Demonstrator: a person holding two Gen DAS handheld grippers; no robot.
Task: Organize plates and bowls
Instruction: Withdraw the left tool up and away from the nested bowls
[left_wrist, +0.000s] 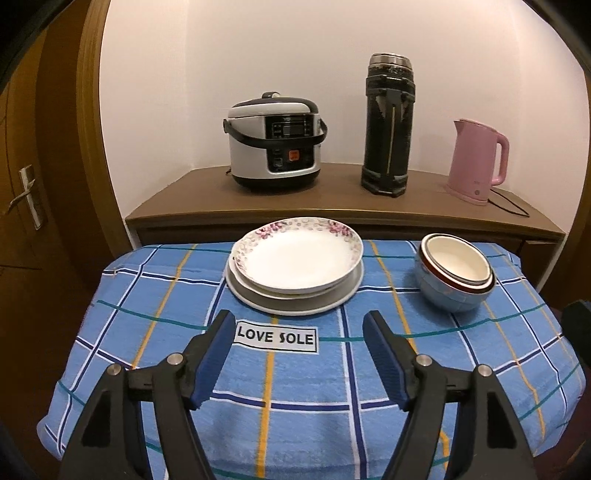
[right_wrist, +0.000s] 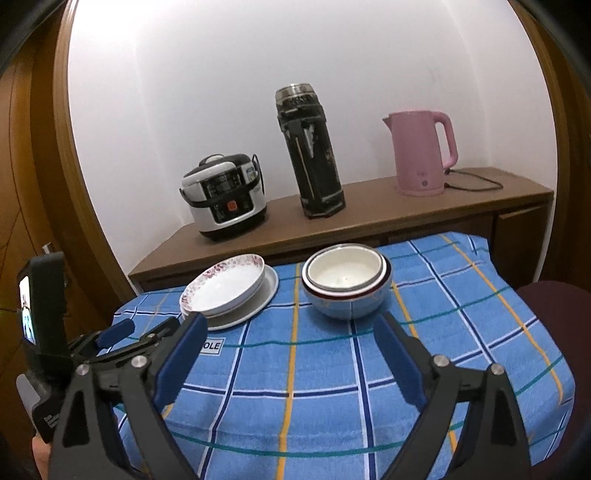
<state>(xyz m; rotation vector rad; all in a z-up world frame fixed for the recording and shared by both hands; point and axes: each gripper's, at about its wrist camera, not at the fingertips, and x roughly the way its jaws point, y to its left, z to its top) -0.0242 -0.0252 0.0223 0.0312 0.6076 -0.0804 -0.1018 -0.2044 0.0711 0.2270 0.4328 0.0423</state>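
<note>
A stack of plates (left_wrist: 295, 266) sits at the far middle of the blue checked cloth (left_wrist: 295, 387), a floral-rimmed deep plate on top of plain white ones. A nest of bowls (left_wrist: 456, 273) stands to its right, white inside a red-rimmed one inside a light blue one. My left gripper (left_wrist: 299, 319) is open and empty, just short of the plates. In the right wrist view the plates (right_wrist: 225, 288) are left and the bowls (right_wrist: 347, 284) centre. My right gripper (right_wrist: 291, 325) is open and empty, short of the bowls. The left gripper (right_wrist: 114, 336) shows at the left.
A wooden sideboard (left_wrist: 343, 210) behind the table carries a rice cooker (left_wrist: 275, 144), a tall dark thermos (left_wrist: 388, 125) and a pink kettle (left_wrist: 476, 162) with its cord. A wooden door (left_wrist: 29, 192) is at the left. A dark red seat (right_wrist: 550, 306) is at the right.
</note>
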